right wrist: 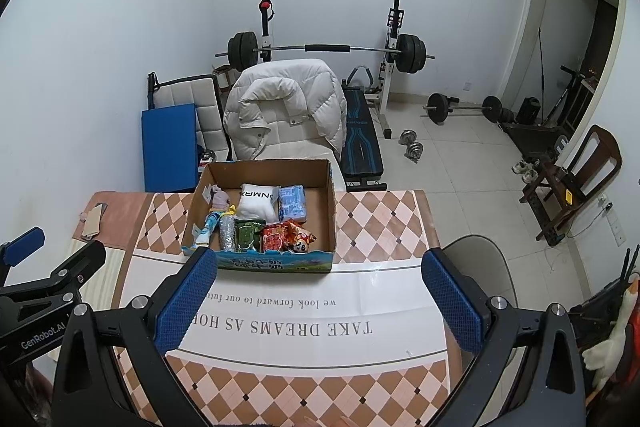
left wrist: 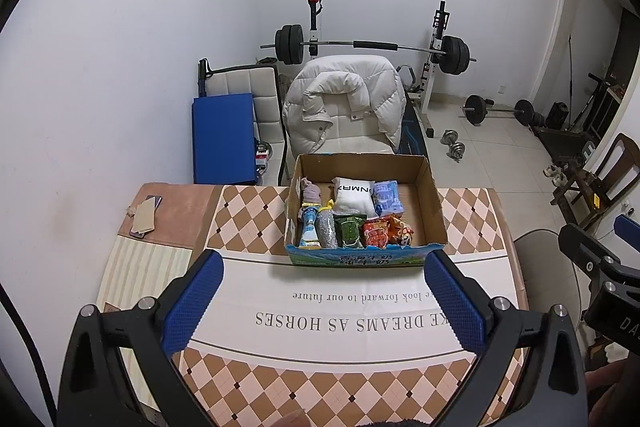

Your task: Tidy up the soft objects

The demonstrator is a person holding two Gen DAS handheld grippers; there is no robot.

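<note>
An open cardboard box (left wrist: 434, 203) (right wrist: 330, 211) stands on the table beyond both grippers. It holds several soft packs: a white pouch (left wrist: 354, 197) (right wrist: 258, 203), a pale blue pack (left wrist: 386, 197) (right wrist: 293, 203), a green pack (left wrist: 350, 231) (right wrist: 247, 235), a red snack bag (left wrist: 376, 233) (right wrist: 274, 237), a silver roll (left wrist: 326, 229) (right wrist: 227, 231) and a pink cloth (left wrist: 312, 191) (right wrist: 219, 198). My left gripper (left wrist: 324, 301) is open and empty above the tablecloth, short of the box. My right gripper (right wrist: 318, 301) is open and empty, level with it.
A checked tablecloth (left wrist: 248, 223) (right wrist: 372, 227) covers the table. A phone and card (left wrist: 146, 215) lie at the far left corner. A chair with a white jacket (left wrist: 344, 107) (right wrist: 284, 107) stands behind the box. Weights and a bench fill the floor beyond.
</note>
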